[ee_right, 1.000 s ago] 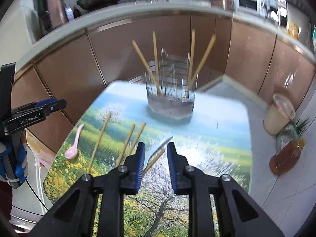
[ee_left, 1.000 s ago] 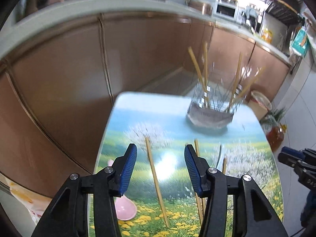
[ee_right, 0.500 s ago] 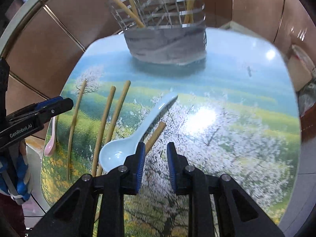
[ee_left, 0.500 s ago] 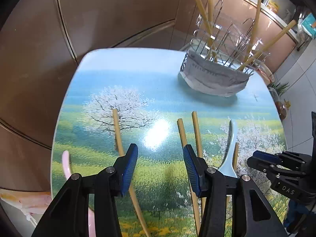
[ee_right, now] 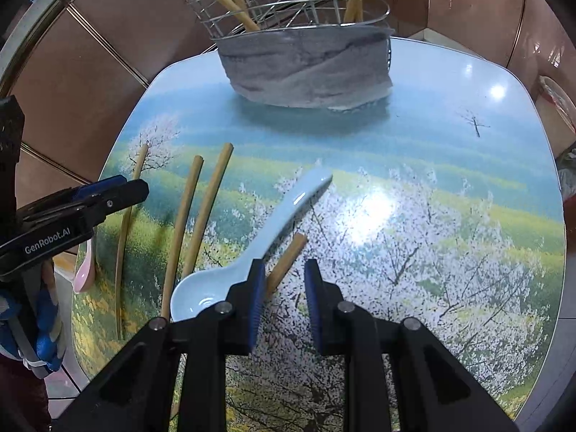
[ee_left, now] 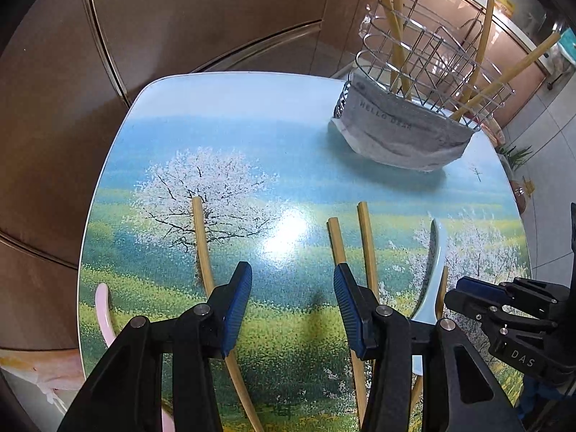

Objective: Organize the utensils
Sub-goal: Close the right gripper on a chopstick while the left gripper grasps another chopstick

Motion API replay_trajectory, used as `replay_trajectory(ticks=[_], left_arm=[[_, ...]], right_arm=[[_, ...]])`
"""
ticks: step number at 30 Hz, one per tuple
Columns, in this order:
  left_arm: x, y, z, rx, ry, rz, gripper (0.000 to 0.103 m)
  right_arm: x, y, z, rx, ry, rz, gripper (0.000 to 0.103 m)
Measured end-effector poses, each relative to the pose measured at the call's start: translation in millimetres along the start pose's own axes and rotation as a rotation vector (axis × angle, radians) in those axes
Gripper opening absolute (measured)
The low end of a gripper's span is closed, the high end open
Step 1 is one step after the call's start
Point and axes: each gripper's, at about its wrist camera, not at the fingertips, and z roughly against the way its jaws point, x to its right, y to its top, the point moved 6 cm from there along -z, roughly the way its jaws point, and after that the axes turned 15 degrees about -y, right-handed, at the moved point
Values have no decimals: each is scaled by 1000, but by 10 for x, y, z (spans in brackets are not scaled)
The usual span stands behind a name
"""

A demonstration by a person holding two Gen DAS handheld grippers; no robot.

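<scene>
Over the table (ee_left: 230, 136), both grippers point steeply down at its picture of blossoming trees and green fields. The left gripper (ee_left: 292, 300) hangs with its jaws moderately wide and nothing between them; one chopstick (ee_left: 203, 252) runs under its left finger and two more chopsticks (ee_left: 367, 248) lie just by its right finger. The right gripper (ee_right: 284, 297) has its jaws narrow, with only bare tabletop in the gap. Just to the left of its left finger lie the blue spoon (ee_right: 252, 252) and a short chopstick (ee_right: 288, 255) partly under the spoon's handle. A pink spoon (ee_right: 84, 273) lies at the table's left edge. At the far end stands a wire basket (ee_left: 428, 72) with a grey cloth (ee_left: 399, 133) wrapped round its base and several chopsticks leaning upright inside. A gloved hand (ee_right: 34, 327) grips the left gripper's handle. Behind the table run brown cabinet doors (ee_left: 180, 18); pale floor tiles (ee_left: 540, 115) show to the right.
</scene>
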Motion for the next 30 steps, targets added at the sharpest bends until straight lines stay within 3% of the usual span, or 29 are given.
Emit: replay_trajectory(ticks=[8, 10, 21, 30], left_arm=[[-16, 37, -142, -32, 3, 22, 43], [-16, 56, -191, -41, 3, 27, 38], [-60, 134, -449, -93, 7, 65, 36], [-8, 270, -469, -64, -22, 87, 37]], right_arm=[[-203, 67, -165, -17, -34, 25, 21], [-230, 69, -167, -15, -41, 36, 21], [-330, -10, -254, -26, -85, 156, 11], [-312, -71, -272, -36, -84, 210, 10]])
